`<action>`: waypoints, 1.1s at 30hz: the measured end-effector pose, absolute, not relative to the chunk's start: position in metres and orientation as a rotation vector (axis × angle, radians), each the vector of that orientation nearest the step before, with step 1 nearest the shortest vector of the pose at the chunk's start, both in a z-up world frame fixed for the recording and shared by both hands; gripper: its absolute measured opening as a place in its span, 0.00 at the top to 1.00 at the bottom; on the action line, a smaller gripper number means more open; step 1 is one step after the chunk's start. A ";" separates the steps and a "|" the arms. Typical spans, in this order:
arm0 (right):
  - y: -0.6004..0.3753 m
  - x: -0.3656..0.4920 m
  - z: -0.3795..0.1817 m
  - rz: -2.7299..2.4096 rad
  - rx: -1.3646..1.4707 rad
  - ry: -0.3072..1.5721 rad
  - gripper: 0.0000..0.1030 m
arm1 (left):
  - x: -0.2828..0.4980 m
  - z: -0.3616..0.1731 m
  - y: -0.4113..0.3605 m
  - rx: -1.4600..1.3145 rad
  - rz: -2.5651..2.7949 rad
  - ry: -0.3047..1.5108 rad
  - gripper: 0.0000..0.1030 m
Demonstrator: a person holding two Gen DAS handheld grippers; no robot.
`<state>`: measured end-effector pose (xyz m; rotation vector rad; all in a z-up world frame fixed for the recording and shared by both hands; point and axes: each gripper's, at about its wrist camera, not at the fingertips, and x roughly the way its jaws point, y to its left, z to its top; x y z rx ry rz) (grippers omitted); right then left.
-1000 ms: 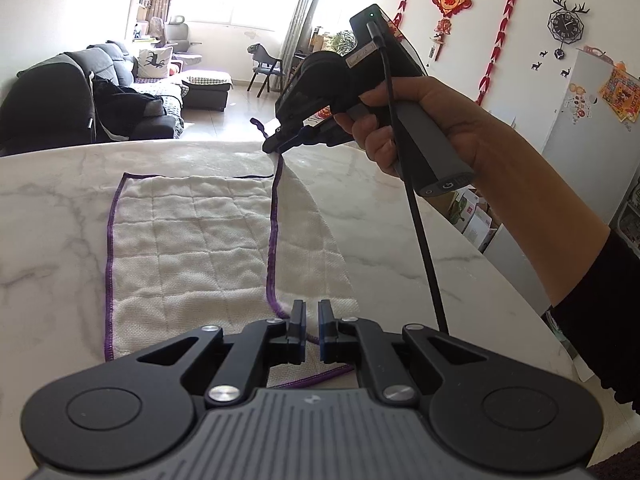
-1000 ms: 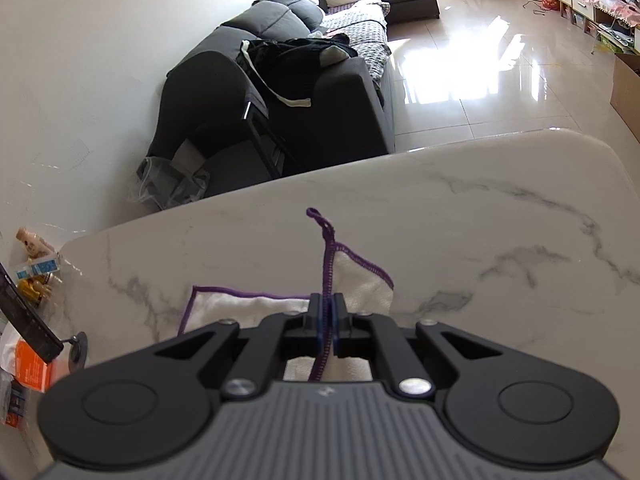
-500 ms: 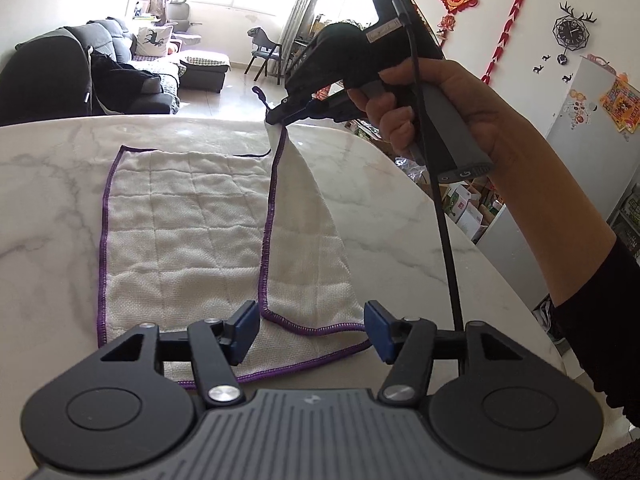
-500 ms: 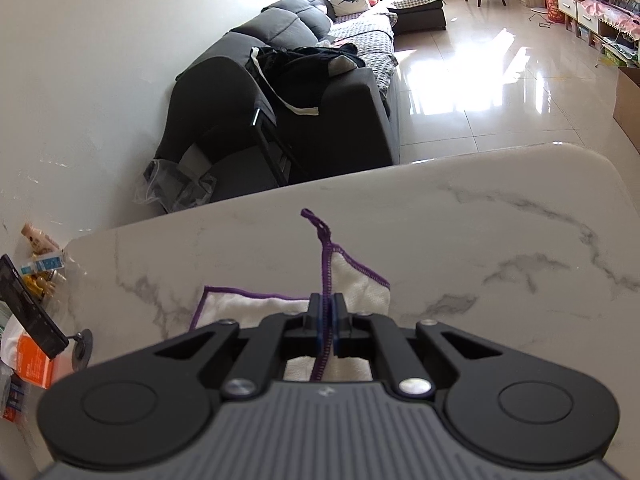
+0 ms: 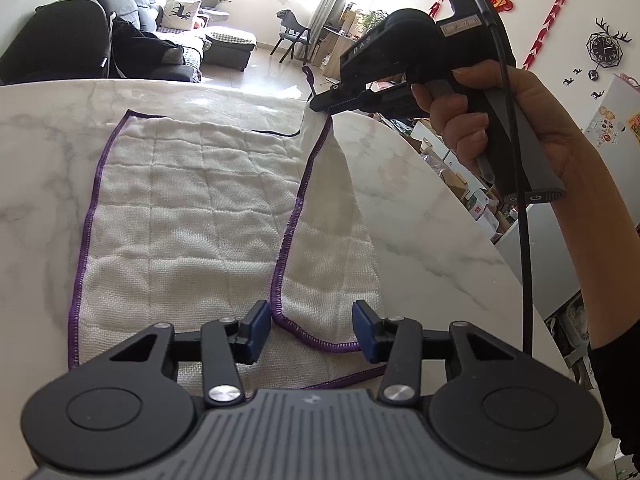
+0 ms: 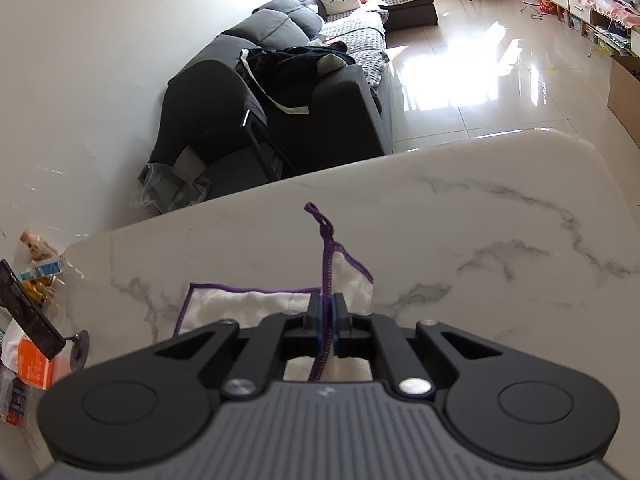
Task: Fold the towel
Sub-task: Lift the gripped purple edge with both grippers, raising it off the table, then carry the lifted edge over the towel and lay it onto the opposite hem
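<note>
A white towel [image 5: 180, 220] with a purple hem lies on the marble table [image 5: 420, 200], its right strip folded over onto the rest. My left gripper [image 5: 308, 332] hovers over the near folded corner [image 5: 316, 320]. Its jaws are closing, the blue pads still apart and not pressing the cloth between them. In the left wrist view my right gripper [image 5: 320, 102] is held in a hand, lifting the far corner above the table. The right wrist view shows that gripper [image 6: 328, 312] shut on the purple hem [image 6: 326, 256], with the towel [image 6: 240, 304] below it.
The table's curved right edge [image 5: 492, 256] drops off to boxes and clutter [image 5: 472, 196] on the floor. A dark sofa [image 6: 280, 100] stands beyond the far edge. A black device and packets [image 6: 28, 320] sit past the table's left corner.
My left gripper's jaws opened and let go of the near corner, which now lies flat on the towel, then narrowed a little. The right gripper kept its hold on the far corner.
</note>
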<state>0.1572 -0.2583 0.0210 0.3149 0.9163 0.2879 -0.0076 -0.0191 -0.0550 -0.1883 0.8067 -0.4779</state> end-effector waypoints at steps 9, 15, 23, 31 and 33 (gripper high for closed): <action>-0.259 0.157 0.020 0.292 0.324 0.918 0.95 | -0.004 -0.056 -0.023 -0.214 -0.467 0.795 0.99; -0.258 0.157 0.022 0.297 0.321 0.911 0.95 | -0.008 -0.054 -0.025 -0.218 -0.455 0.769 0.99; -0.254 0.155 0.028 0.305 0.306 0.896 0.95 | -0.005 -0.060 -0.023 -0.241 -0.427 0.791 0.98; -0.258 0.155 0.026 0.294 0.310 0.901 0.95 | 0.000 -0.065 -0.021 -0.292 -0.408 0.815 0.92; -0.258 0.155 0.025 0.296 0.314 0.903 0.95 | 0.000 -0.067 -0.022 -0.298 -0.411 0.816 0.98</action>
